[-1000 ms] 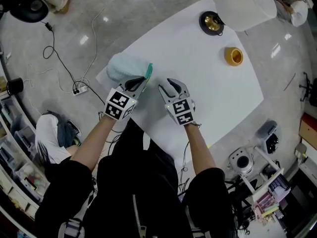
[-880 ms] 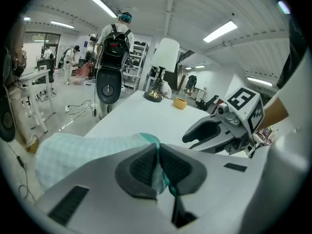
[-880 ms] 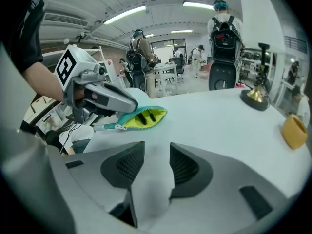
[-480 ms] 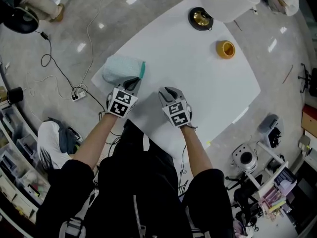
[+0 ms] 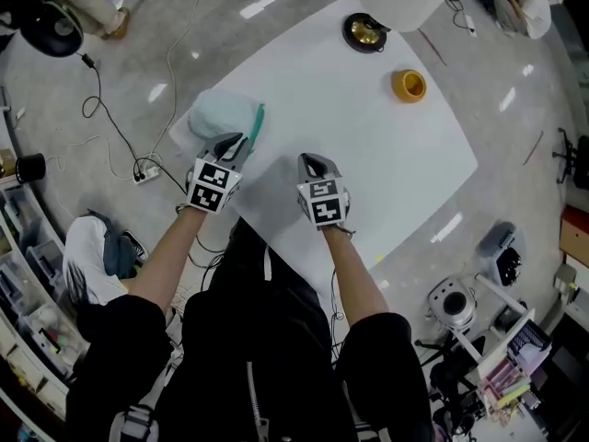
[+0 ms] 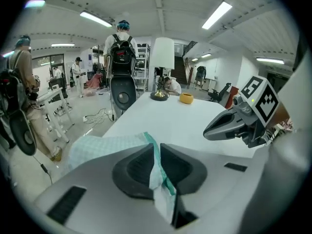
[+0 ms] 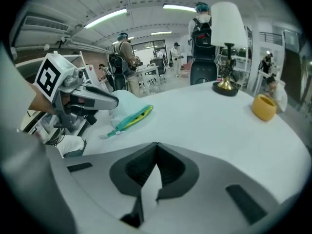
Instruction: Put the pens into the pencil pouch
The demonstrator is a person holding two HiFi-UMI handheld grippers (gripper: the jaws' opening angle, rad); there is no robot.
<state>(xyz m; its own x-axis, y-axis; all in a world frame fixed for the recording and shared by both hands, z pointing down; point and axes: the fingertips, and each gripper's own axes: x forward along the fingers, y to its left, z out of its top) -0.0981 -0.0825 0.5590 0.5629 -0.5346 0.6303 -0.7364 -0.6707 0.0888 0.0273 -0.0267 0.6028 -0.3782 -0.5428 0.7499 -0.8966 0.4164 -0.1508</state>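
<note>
**Head view**
- Edges: the pencil pouch [image 5: 219, 115] lay at the left corner of the white table [image 5: 386, 164], at 10 o'clock from the person and right by the edge.
- Open room: the tabletop was bare from 12 to 3 o'clock. The lamp [image 5: 364, 31] and the yellow cup [image 5: 409, 85] stood at the far side at 1 o'clock, well apart from both tools.
- Hand pose: both forearms reached forward and pointed down. The left gripper [image 5: 236, 142] was at the pouch's near end. The right gripper [image 5: 311, 161] was at its 3 o'clock, apart from the pouch.

**Left gripper view**
- Tool: the jaws pinched the pouch's fabric beside the teal zip.
- Clearance: the right gripper hung at 2 o'clock, apart from the pouch.

**Right gripper view**
- Tool: the jaws had just been closing and were pressed together, with nothing between them.
- Container: the pouch lay at 10 o'clock, its zip facing the camera. Its contents could not be made out.
</note>
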